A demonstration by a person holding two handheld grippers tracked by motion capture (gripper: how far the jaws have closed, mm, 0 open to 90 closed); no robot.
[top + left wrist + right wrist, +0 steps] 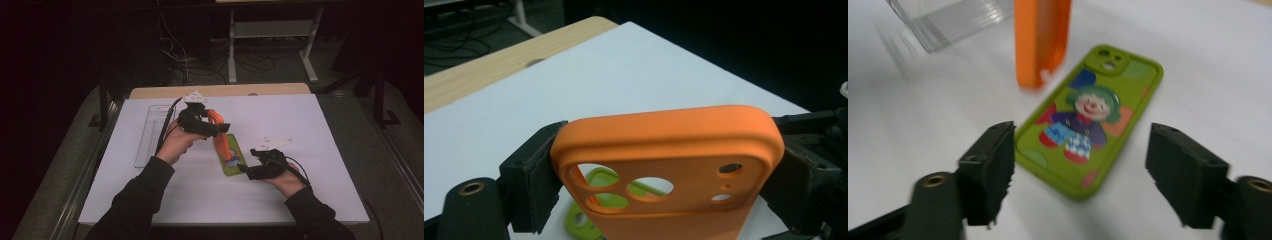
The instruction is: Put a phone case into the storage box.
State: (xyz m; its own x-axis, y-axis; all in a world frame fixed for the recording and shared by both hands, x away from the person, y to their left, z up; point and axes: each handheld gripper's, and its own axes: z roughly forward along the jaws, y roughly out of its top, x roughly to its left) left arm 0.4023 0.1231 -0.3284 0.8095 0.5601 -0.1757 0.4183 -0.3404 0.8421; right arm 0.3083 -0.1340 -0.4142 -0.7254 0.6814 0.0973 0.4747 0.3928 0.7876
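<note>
**Orange case lifted, green case waiting on the desk**

The left gripper (664,170) is pinching the orange phone case (669,165) across its width, one black jaw pressing on each long edge near the camera-cutout end. In the high view the case is hanging tilted from the left gripper (212,125), its lower end reaching down towards the desk (300,125) just beside the green phone case (233,156); whether it is touching the surface there is hard to say. Holding it by the edges is leaving the open back and the cutouts free, which probably suits turning or setting it down somewhere.

The green phone case (1088,120) is lying flat on the white desk, printed side up, showing a clown figure. The right gripper (1080,170) is hovering low in front of it with jaws spread wide and nothing between them, seemingly lining up to take the case by its sides or steady it.

A clear plastic tray (152,132) is sitting on the desk to the left, beyond the person's left hand (175,142).

The lower part of the orange case is cut off in the left gripper view, and its top is cut off in the right gripper view, which is also blurring slightly. The room beyond the desk is too dark to make out.
</note>
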